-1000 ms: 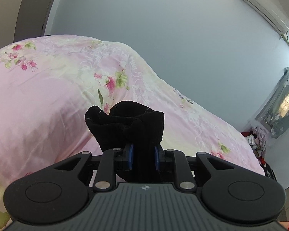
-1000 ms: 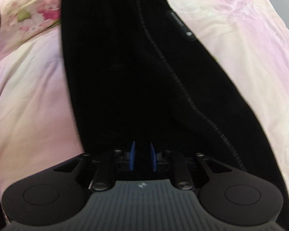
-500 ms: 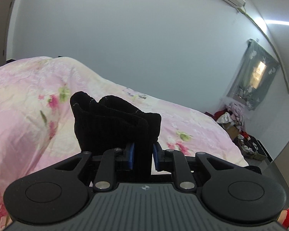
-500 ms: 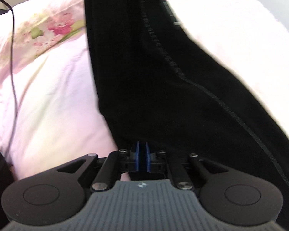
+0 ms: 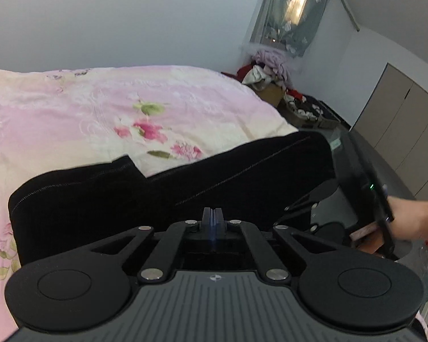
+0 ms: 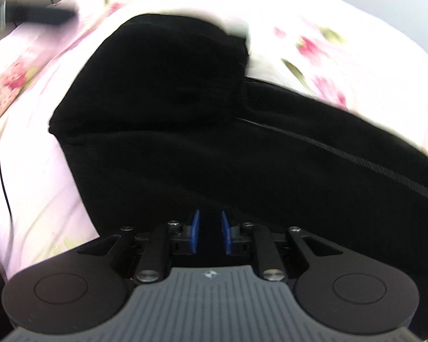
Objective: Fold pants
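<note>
The black pants lie folded across the pink flowered quilt, just beyond my left gripper. That gripper is shut, its pads pressed together with nothing between them. In the right wrist view the pants fill the middle, one end doubled over the rest. My right gripper hangs over them with its jaws opening. Its blue pads stand apart, and only dark cloth shows in the gap. A hand with a red cuff holds the other gripper's handle at the right edge.
Beyond the bed's far corner stand boxes heaped with clothes, under a curtained window. Wardrobe doors line the right wall. A thin black cable crosses the quilt on the left, below a blurred dark object.
My left gripper has let go of the bunched pants end and closed empty while swinging right. The pants are now doubled over on the bed. The right gripper's pads have parted.
</note>
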Available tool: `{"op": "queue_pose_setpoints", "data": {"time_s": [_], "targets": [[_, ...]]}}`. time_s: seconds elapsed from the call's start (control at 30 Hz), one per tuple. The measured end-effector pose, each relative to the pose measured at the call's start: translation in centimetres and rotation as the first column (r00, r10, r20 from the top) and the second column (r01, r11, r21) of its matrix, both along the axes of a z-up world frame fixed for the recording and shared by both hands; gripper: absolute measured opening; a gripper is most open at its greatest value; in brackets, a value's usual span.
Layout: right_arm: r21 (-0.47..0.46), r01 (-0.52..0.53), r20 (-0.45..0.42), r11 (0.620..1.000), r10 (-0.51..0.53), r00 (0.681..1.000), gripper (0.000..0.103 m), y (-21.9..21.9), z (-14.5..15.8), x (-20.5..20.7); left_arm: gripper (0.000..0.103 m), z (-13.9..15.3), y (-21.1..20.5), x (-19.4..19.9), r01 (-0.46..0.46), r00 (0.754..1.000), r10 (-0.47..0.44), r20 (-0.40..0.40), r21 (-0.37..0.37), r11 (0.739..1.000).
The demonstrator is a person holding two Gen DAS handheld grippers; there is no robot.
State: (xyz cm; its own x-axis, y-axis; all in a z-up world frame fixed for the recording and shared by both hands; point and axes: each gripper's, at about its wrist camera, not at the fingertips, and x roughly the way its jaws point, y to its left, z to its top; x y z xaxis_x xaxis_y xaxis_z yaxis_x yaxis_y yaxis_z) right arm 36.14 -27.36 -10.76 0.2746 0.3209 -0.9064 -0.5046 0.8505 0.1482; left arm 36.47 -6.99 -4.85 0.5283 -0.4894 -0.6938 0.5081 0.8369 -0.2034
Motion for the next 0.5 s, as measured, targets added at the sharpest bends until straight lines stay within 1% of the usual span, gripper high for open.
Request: {"op": "queue_pose_setpoints", "data": {"time_s": [0.03, 0.07, 0.1, 0.13, 0.17, 0.2, 0.23, 0.27, 0.3, 0.33, 0.37, 0.4, 0.43, 0.5], "targets": [[0.014, 0.007, -0.005, 1.000, -0.007, 1.000, 0.014, -0.6, -0.1, -0.2, 0.001, -0.5, 0.3, 0.1, -0.001, 1.000, 0.001, -0.005, 0.019, 1.000], [0.027, 0.012, -0.005, 1.000, -0.012, 1.000, 0.017, -1.4, 0.0, -0.3, 0.003, -0.7, 0.8, 0.1, -0.012, 1.000, 0.012, -0.002, 0.044, 0.999], [0.041, 0.020, -0.001, 0.999, -0.020, 1.000, 0.023, -1.6, 0.0, 0.0, 0.004, -0.9, 1.5, 0.0, -0.034, 0.999, 0.034, 0.006, 0.067, 0.997], [0.061, 0.031, -0.001, 0.998, -0.031, 1.000, 0.026, -2.0, 0.1, 0.1, 0.006, -1.1, 2.2, 0.1, -0.057, 0.998, 0.056, 0.014, 0.092, 0.994], [0.085, 0.042, -0.005, 0.995, -0.042, 0.999, 0.031, -1.5, 0.1, 0.5, 0.006, -1.3, 3.0, 0.1, -0.085, 0.996, 0.081, 0.031, 0.140, 0.987], [0.109, 0.057, -0.009, 0.992, -0.056, 0.998, 0.034, -3.0, 0.2, 0.8, 0.009, -1.6, 3.7, 0.3, -0.106, 0.994, 0.101, 0.040, 0.173, 0.979], [0.130, 0.077, -0.012, 0.989, -0.076, 0.997, 0.035, -3.1, 0.4, 1.2, 0.018, -1.9, 4.6, 0.5, -0.133, 0.991, 0.127, 0.040, 0.206, 0.970], [0.154, 0.092, -0.014, 0.984, -0.091, 0.996, 0.037, -2.4, 0.3, 1.7, 0.021, -2.3, 5.5, 0.8, -0.164, 0.986, 0.161, 0.035, 0.242, 0.956], [0.180, 0.098, -0.011, 0.979, -0.098, 0.995, 0.043, -2.2, 0.5, 2.2, 0.022, -2.6, 6.2, 1.1, -0.196, 0.980, 0.194, 0.038, 0.273, 0.942], [0.198, 0.101, 0.000, 0.975, -0.103, 0.995, 0.046, -2.0, 0.8, 2.8, 0.023, -3.0, 7.1, 1.4, -0.224, 0.974, 0.221, 0.045, 0.296, 0.929], [0.209, 0.098, 0.018, 0.973, -0.104, 0.994, 0.052, -0.8, 0.1, 2.5, 0.024, -3.3, 7.9, 1.6, -0.252, 0.967, 0.249, 0.048, 0.315, 0.915], [0.220, 0.089, 0.034, 0.971, -0.099, 0.995, 0.054, -0.2, 0.2, 3.2, 0.025, -3.7, 8.8, 1.9, -0.277, 0.960, 0.278, 0.047, 0.332, 0.902], [0.233, 0.077, 0.047, 0.970, -0.090, 0.995, 0.055, -0.3, 0.8, 4.1, 0.025, -4.1, 9.5, 2.2, -0.288, 0.956, 0.291, 0.044, 0.339, 0.896], [0.242, 0.056, 0.067, 0.969, -0.075, 0.995, 0.060, 0.7, 0.9, 5.3, 0.026, -4.9, 10.7, 2.6, -0.311, 0.947, 0.319, 0.037, 0.352, 0.883]]}}
